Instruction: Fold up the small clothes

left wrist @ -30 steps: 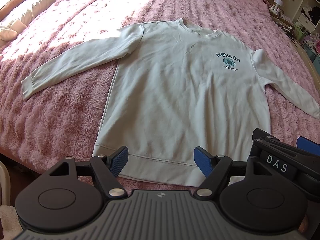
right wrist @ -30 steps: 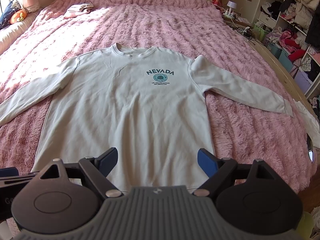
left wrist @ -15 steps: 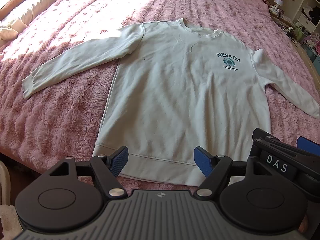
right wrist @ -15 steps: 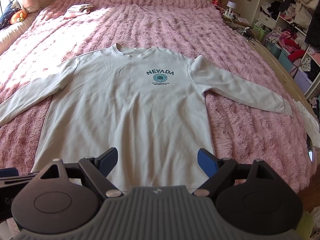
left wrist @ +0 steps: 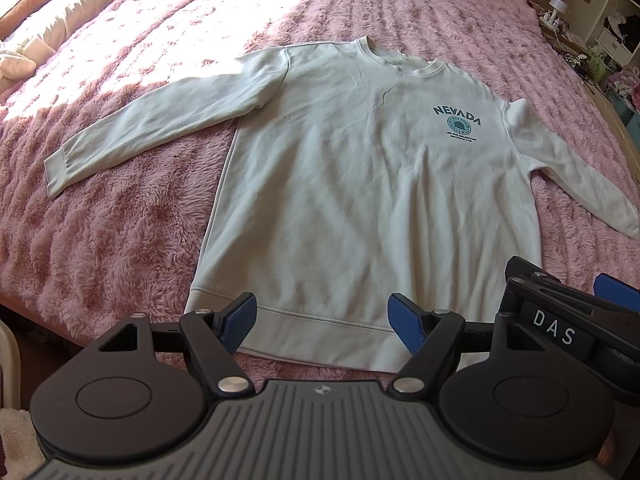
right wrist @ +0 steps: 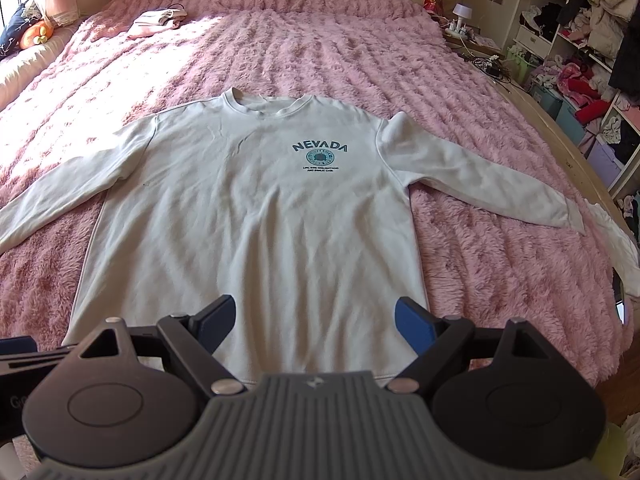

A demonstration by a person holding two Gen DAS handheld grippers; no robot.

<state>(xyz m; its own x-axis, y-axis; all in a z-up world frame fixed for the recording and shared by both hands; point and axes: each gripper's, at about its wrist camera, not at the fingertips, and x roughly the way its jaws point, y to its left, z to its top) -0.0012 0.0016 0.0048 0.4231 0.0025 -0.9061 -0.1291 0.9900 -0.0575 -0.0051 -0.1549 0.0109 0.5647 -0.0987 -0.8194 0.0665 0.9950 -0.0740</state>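
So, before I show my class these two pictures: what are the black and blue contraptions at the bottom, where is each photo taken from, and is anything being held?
Each contraption is a hand-held gripper with two blue-padded fingers; a person carries one in each hand. A wide-angle camera on each looks forward along its fingers. One picture comes from the left gripper, the other from the right gripper. Both are open and hold nothing. Ahead lies a pale sweatshirt printed NEVADA, spread flat, sleeves out, on a fluffy pink bedspread. Nothing is folded yet.

sweatshirt | pale, NEVADA print | flat, face-up, sleeves spread | seemingly unfolded | pink bedspread
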